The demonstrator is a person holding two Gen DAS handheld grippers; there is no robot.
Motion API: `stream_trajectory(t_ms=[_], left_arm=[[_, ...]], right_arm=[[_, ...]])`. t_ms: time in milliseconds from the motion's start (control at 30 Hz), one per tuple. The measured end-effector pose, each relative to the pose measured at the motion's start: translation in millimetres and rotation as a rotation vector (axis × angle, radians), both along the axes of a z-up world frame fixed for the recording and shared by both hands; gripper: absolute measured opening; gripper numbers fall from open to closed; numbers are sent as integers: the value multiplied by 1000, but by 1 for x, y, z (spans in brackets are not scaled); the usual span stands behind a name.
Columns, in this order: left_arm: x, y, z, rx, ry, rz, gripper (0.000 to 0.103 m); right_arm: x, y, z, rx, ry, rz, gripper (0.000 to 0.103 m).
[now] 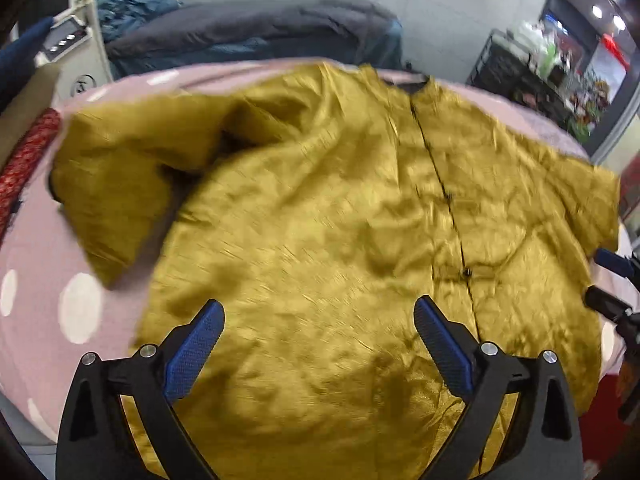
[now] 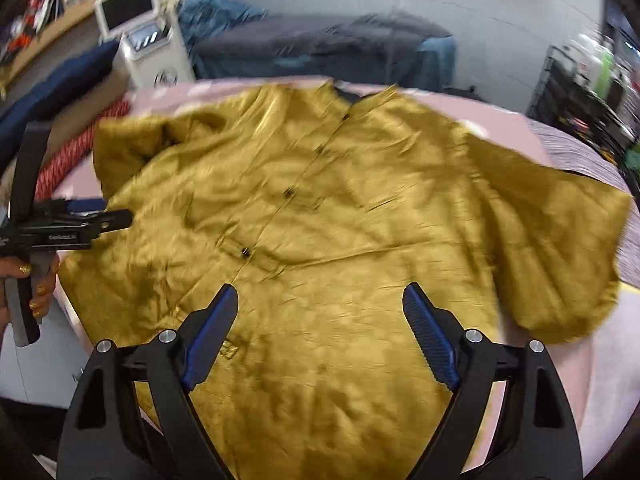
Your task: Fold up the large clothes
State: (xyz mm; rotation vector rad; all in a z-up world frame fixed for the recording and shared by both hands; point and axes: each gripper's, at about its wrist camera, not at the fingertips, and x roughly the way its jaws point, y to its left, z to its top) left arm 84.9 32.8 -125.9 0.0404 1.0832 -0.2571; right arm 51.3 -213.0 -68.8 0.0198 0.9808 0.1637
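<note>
- Blue-padded fingers of the left gripper stand wide apart close to the lens, with nothing between them; they hang over the near hem of the mustard shirt without pinching it.
- Seen from the right wrist, the right gripper is likewise released, its jaws spread above the lower front of the shirt and gripping no cloth.
- That shirt lies face up and spread on the pink dotted bedspread, collar at the far side, dark button placket running toward the camera, both short sleeves out to the sides; the left sleeve is crumpled back on itself.
- Both views are blurred.
- By my reading, the laying-out step is just done and no fold is yet made.
- Next move, as I judge it: each gripper needs a fresh hold, probably on a sleeve or side edge, to bring it over toward the placket.
- The rumpled left sleeve likely wants flattening first, or the fold will set in a lump.
- A striped red cloth lies just beside the shirt at the left; it should stay out of the grasp.
</note>
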Motion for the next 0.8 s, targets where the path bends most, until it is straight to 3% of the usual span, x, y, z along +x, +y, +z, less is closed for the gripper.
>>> stream_trajectory(t_ms=[133, 200, 267, 367, 600, 800], left_arm=[[3, -13, -46, 30, 133, 18, 93], [0, -14, -56, 59, 128, 19, 97], [-7, -20, -59, 109, 93, -17, 97], [-15, -25, -64, 167, 46, -50, 98], [-11, -26, -67, 147, 73, 14, 98], [-11, -26, -67, 147, 60, 13, 98]], right_arm=[[14, 34, -61, -111, 221, 50, 84], [12, 38, -89, -161, 288, 32, 87], [3, 41, -88, -191, 226, 31, 92], [-1, 36, -91, -166, 234, -4, 98], [-4, 36, -93, -149, 245, -54, 98], [-6, 32, -90, -140, 216, -59, 98]])
